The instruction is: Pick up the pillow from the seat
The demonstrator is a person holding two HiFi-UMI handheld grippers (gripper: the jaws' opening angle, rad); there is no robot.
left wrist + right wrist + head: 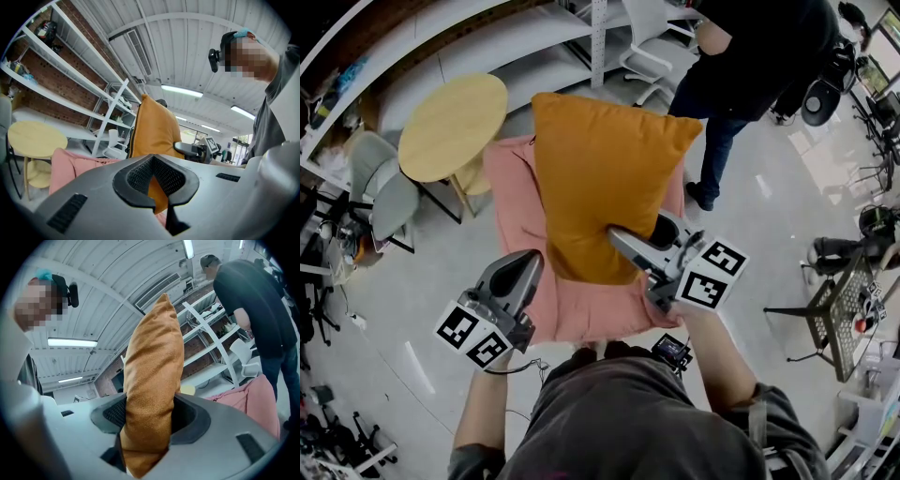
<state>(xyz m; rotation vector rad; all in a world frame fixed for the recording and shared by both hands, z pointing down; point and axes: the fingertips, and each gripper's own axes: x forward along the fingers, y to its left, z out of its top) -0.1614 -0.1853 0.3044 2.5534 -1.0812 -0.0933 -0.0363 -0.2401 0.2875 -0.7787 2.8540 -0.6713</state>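
Pale glossy flooring (403,319) spreads beneath me, with white metal shelving (70,96) along a brick wall and a round yellow wooden table (450,127) off to the left of the seat. Straight below my head sits the pink fabric-covered seat (581,314), and over it stands the mustard-orange fabric pillow (600,178), upright on its edge.

My right gripper (623,242) has the pillow clamped by its lower edge: in the right gripper view the orange cloth fills the gap between the two dark ribbed pads, bunched where they press it, with a corner hanging below them. The pillow rises tall above the jaws. Whether its bottom edge touches the pink seat I cannot tell, because the gripper bodies cover that part.

My left gripper (523,267) is level and just beside the pillow's lower left side, apart from it. Its pads meet at the tips, clenched on nothing; the orange cloth shows only beyond them.

Behind the seat a person in dark clothes (750,56) stands near a white office chair (647,47).
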